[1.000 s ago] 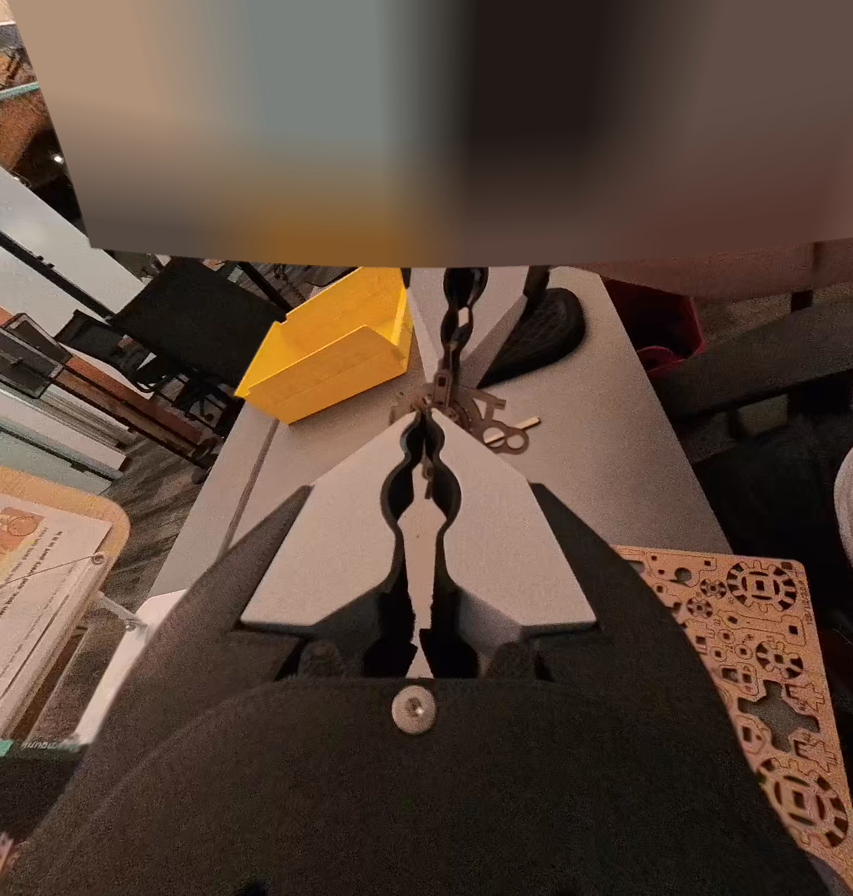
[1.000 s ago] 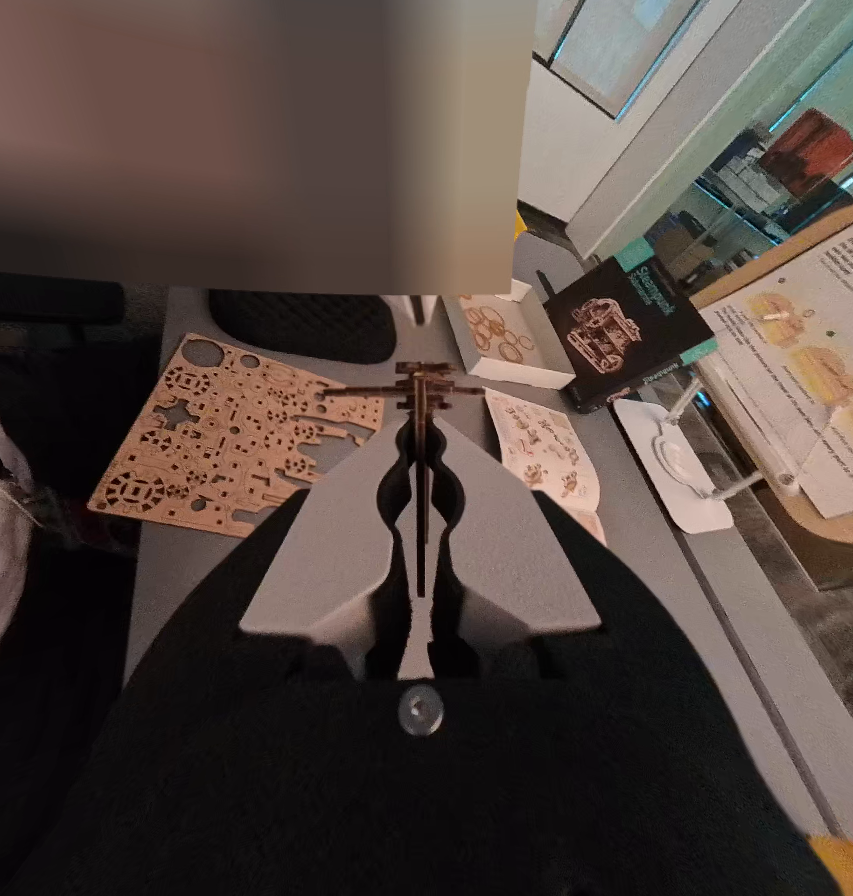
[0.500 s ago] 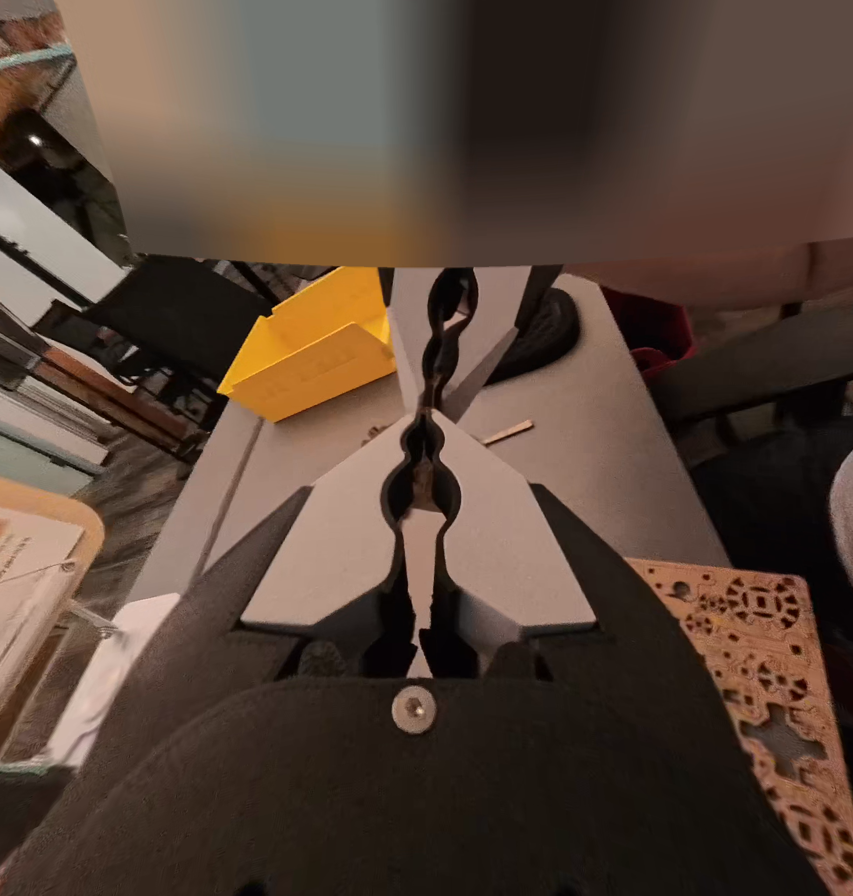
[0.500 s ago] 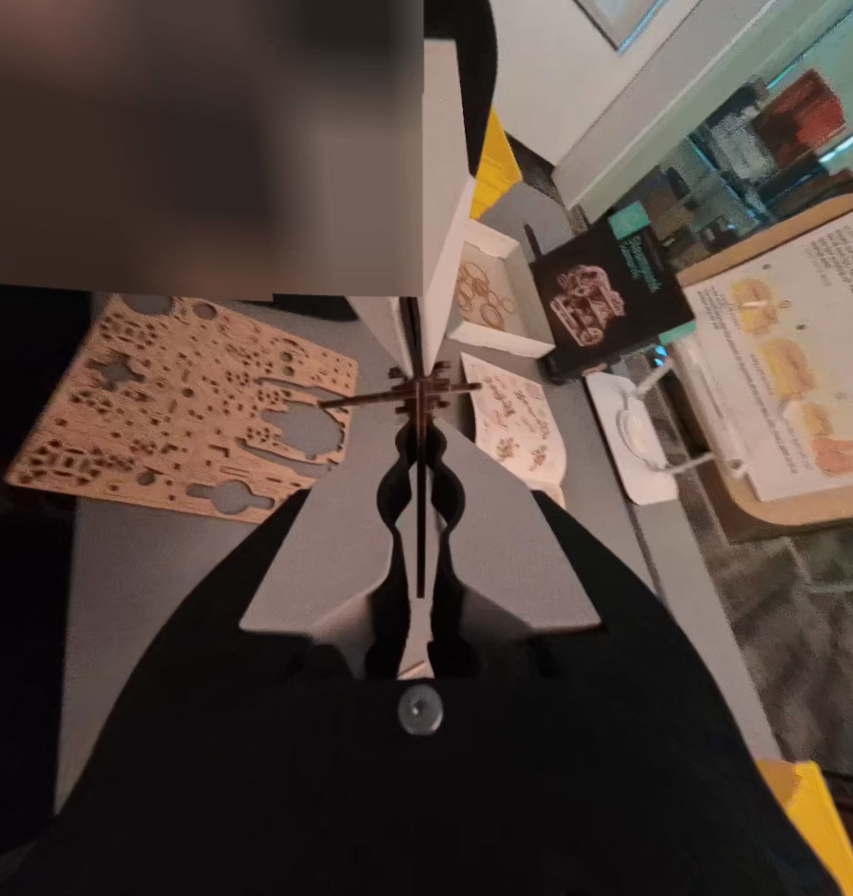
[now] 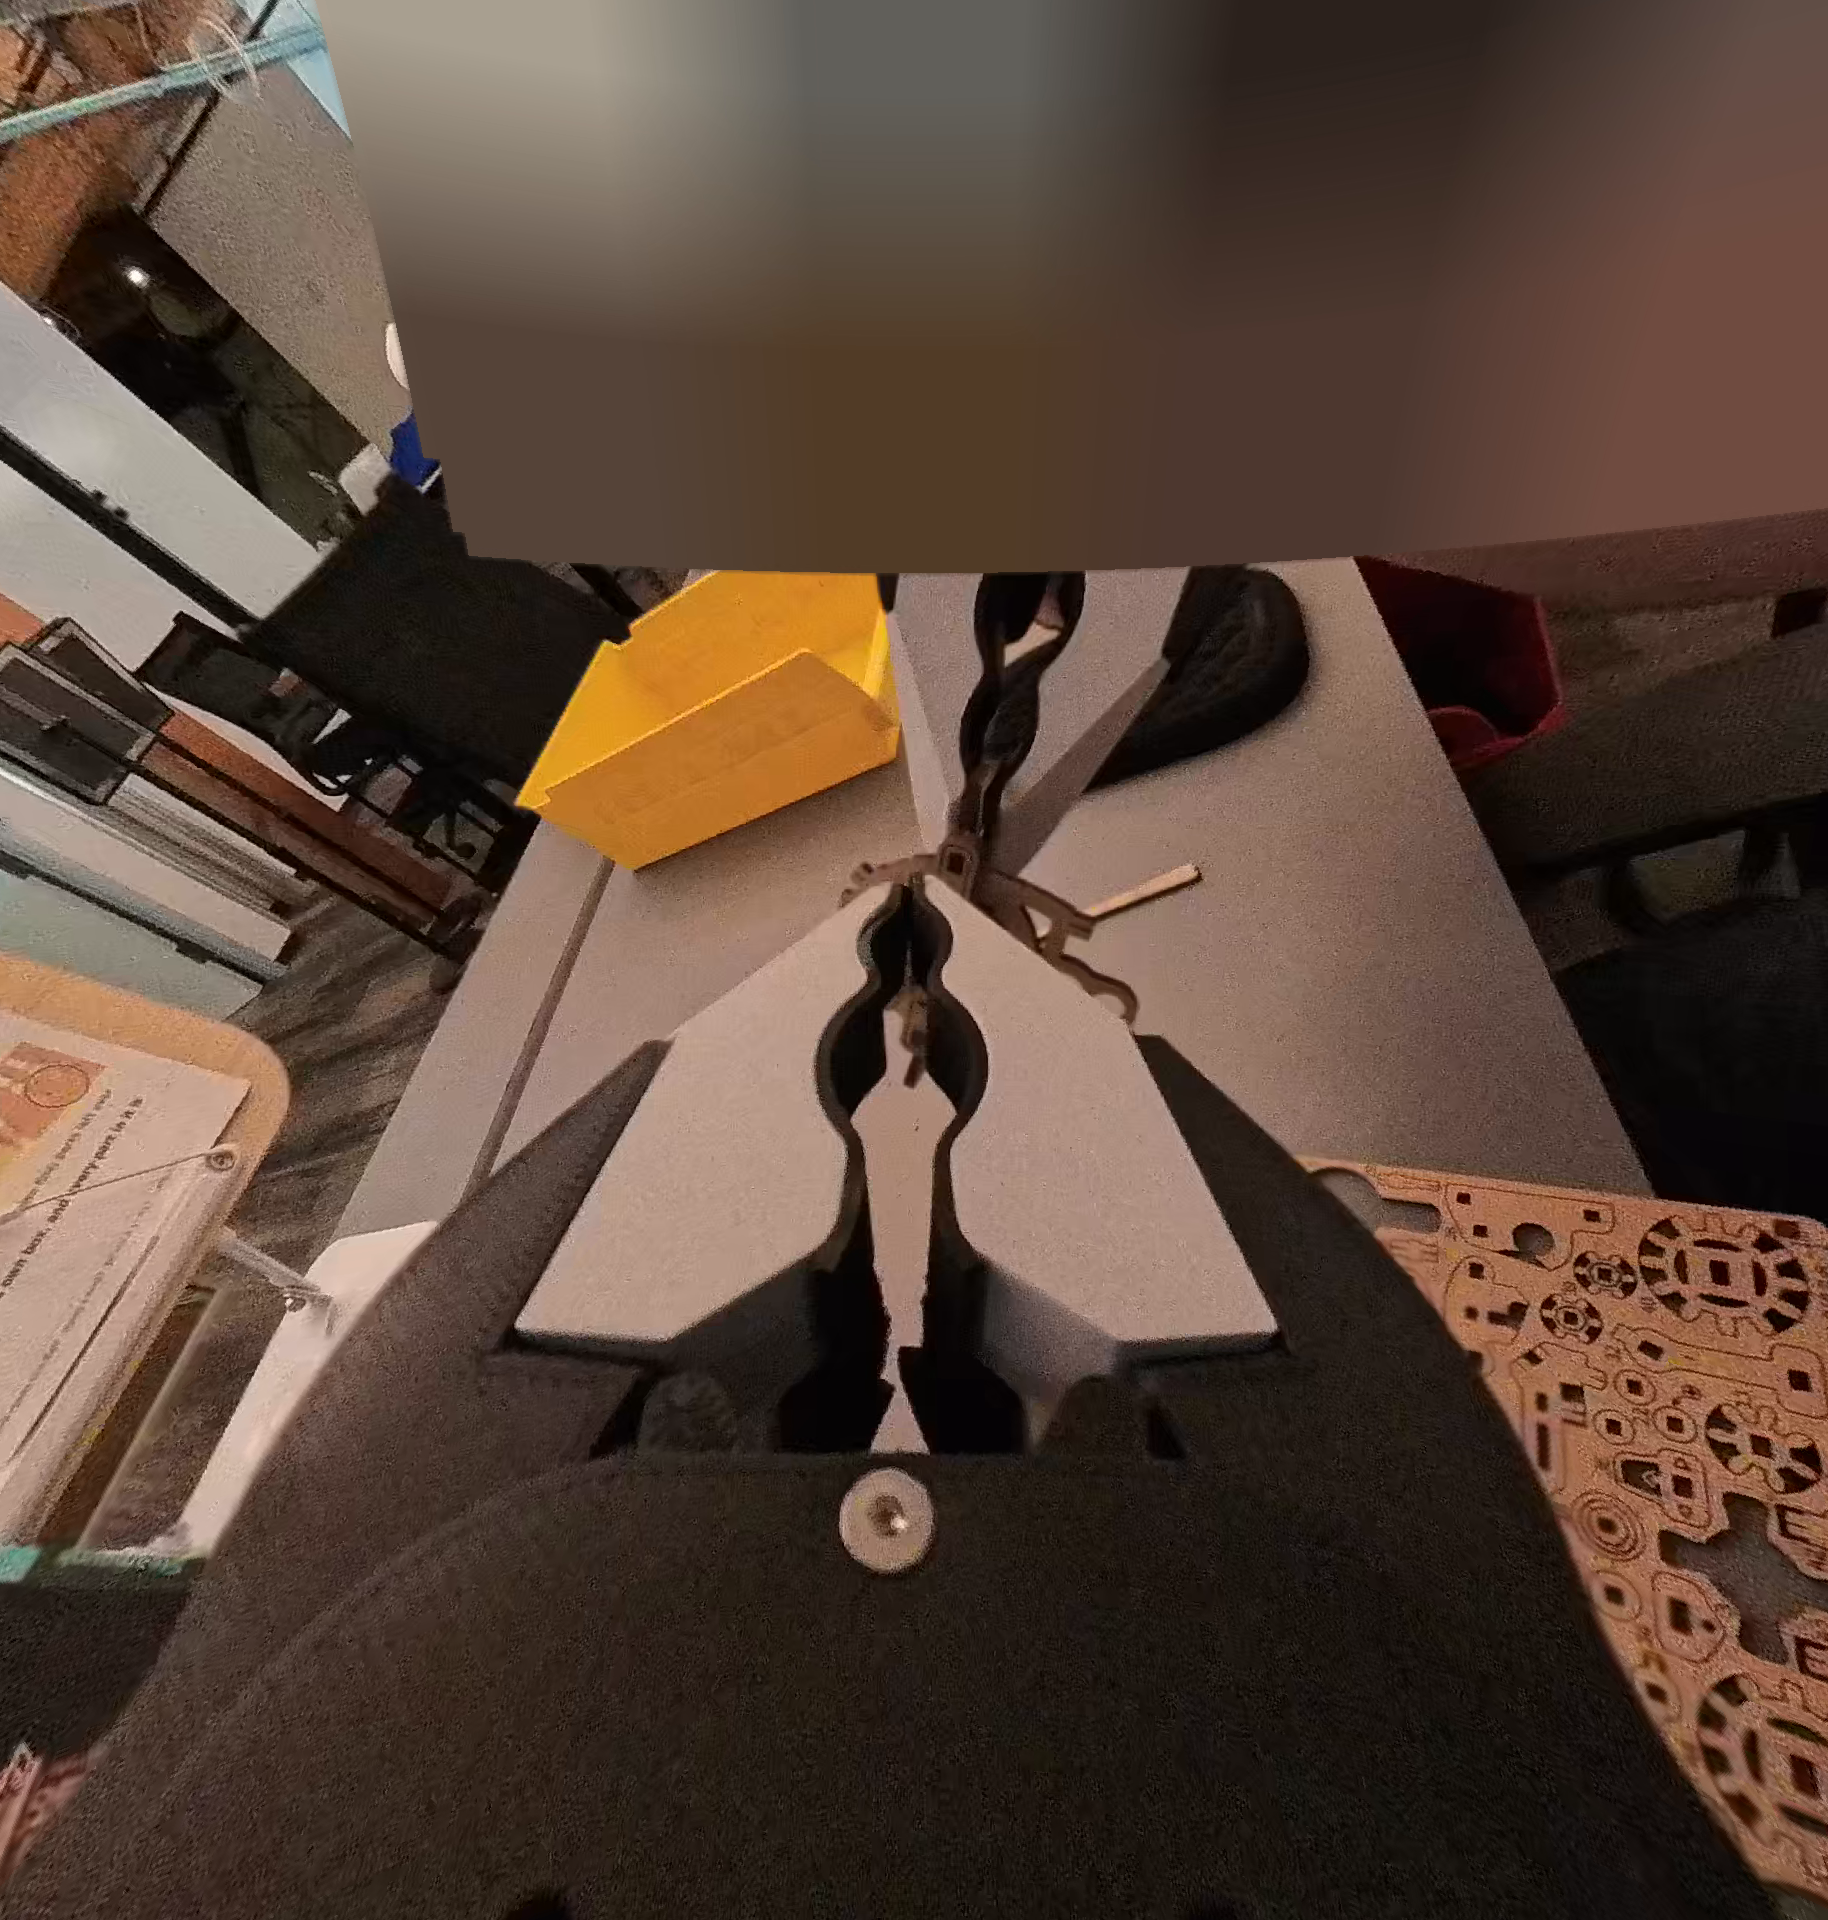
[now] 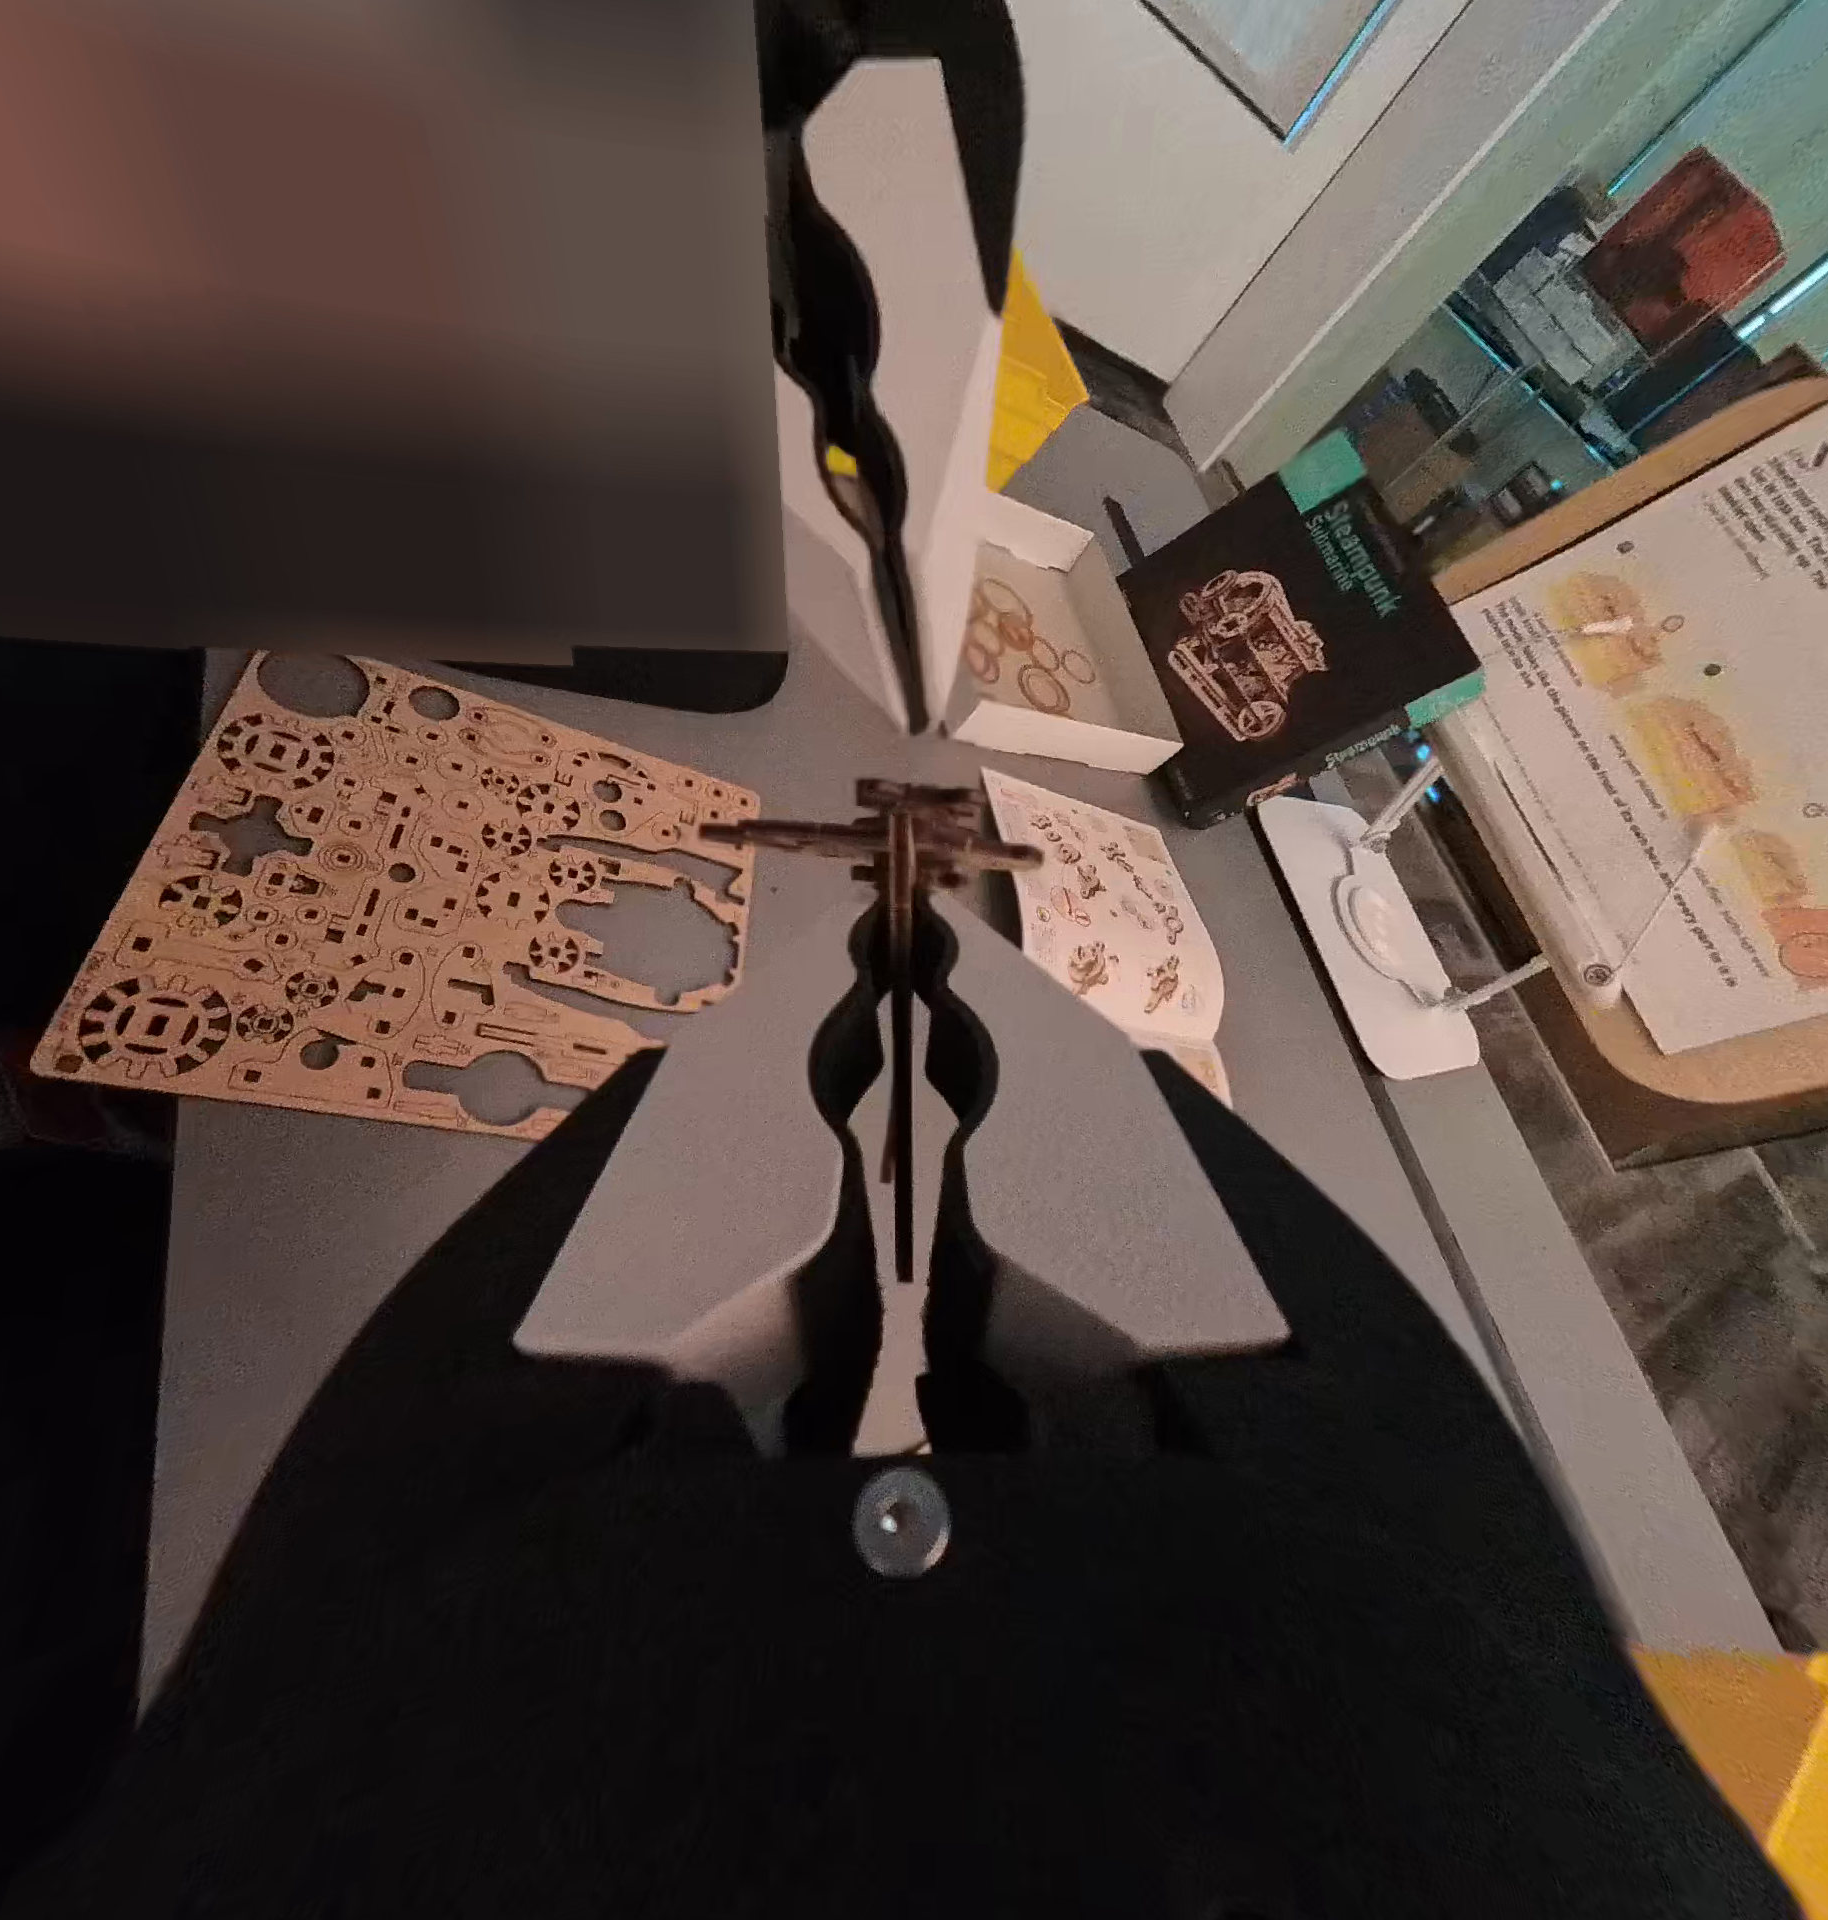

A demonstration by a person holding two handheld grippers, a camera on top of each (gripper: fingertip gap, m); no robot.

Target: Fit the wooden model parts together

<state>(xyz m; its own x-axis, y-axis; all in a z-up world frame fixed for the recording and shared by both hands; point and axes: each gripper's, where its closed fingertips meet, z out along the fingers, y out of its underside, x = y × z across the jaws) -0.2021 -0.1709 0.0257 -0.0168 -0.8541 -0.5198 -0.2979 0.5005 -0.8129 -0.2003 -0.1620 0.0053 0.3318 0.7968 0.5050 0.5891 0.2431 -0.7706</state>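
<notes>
Probably an office: grey desk [image 6: 297, 1226], glass partitions [image 6: 1575, 301].

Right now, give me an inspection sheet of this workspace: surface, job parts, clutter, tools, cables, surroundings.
Surface: grey table, mostly bare at the middle.
Job's things: dark wooden cross-shaped model assembly; small dark wooden piece; tan laser-cut plywood sheet, several shapes already punched out.
Clutter: yellow plastic bin; white tray of wooden rings; black kit box; printed instruction leaflet; loose pale wooden stick.
Tools: left tool shut on the small piece; right tool shut on the assembly, tips facing each other, close.
Cables: nothing seen.
Surroundings: instruction page on a clear stand; glass partitions behind.
</notes>
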